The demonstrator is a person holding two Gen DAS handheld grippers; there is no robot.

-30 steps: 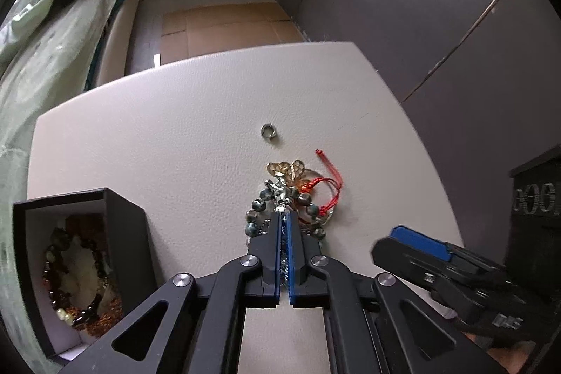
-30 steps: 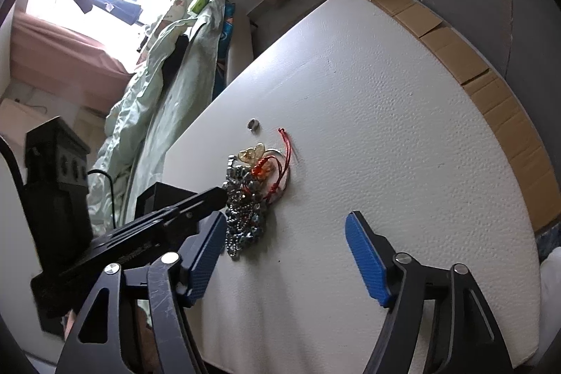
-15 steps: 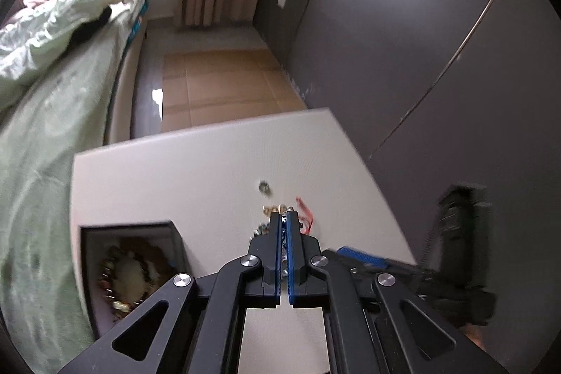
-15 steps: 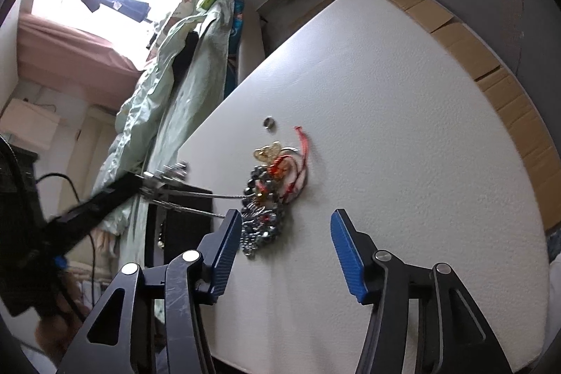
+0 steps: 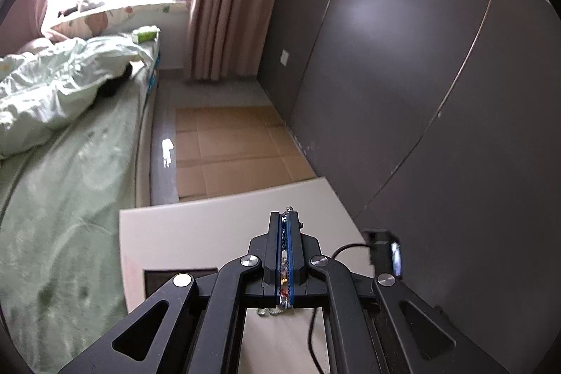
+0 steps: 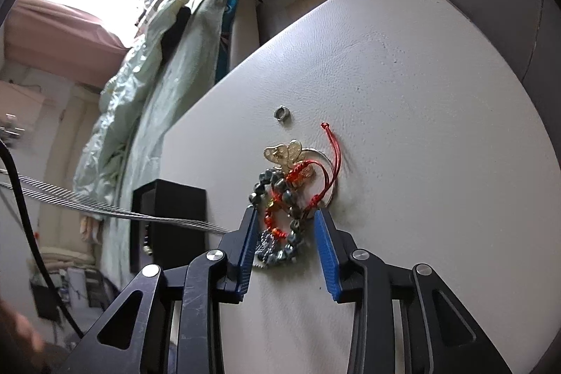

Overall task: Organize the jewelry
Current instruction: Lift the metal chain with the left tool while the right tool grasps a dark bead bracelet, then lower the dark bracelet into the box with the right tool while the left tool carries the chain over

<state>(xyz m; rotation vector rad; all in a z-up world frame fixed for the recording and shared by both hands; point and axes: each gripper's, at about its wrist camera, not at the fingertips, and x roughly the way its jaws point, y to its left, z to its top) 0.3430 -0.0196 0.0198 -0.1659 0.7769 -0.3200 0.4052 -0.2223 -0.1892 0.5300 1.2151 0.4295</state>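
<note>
Lower centre of right wrist view: right gripper (image 6: 286, 242) spread, straddling tangled pile of dark bead bracelets w/ red cord (image 6: 284, 198) on white table (image 6: 420, 128). Left gripper (image 5: 286, 255) pressed together, pinching silver chain (image 5: 284, 263). Advice: lower, pinch one strand only, lift slowly.

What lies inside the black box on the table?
In the right wrist view, the black box shows only its dark wall and a glint at its opening; its contents are hidden.

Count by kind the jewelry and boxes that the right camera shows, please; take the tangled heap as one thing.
Small ring: 1
Tangled heap: 1
Silver chain: 1
Black box: 1
Total: 4
</note>
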